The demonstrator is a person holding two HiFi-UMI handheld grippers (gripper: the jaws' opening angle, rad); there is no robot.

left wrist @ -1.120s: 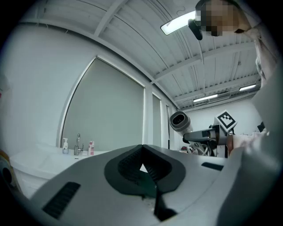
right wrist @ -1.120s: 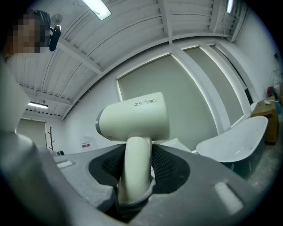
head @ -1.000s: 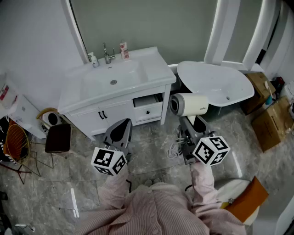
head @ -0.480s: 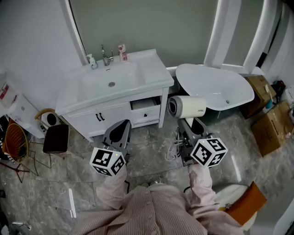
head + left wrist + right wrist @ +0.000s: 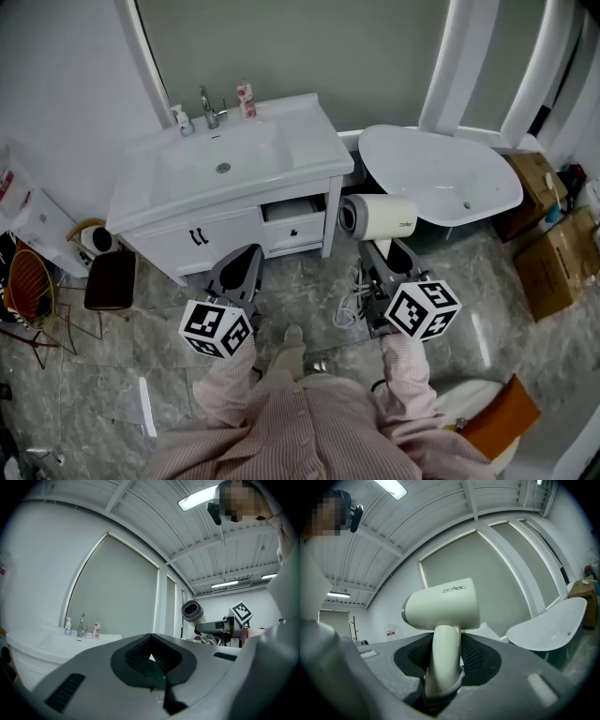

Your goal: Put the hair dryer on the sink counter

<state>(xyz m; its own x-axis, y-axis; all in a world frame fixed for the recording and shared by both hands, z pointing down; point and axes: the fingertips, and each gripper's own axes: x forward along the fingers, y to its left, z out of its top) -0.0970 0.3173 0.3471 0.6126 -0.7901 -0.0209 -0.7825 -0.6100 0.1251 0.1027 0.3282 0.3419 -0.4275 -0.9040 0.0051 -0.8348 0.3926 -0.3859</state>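
— Head view first: where's the dryer?
— My right gripper (image 5: pixel 386 255) holds the cream plastic hair dryer (image 5: pixel 380 216) in the air, right of the white vanity sink counter (image 5: pixel 314 150) and apart from it.
— Left gripper view?
— My left gripper (image 5: pixel 151 654) has its jaws closed on each other.
— Right gripper view?
— Jaws clamp the dryer's upright handle.

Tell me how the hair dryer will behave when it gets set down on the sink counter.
The hair dryer looks top-heavy: a fat barrel on a slim handle, gripped by the right gripper. Stood upright, it would probably tip. Its round barrel may roll slightly on the smooth sink counter; laid sideways, the handle should stop it.
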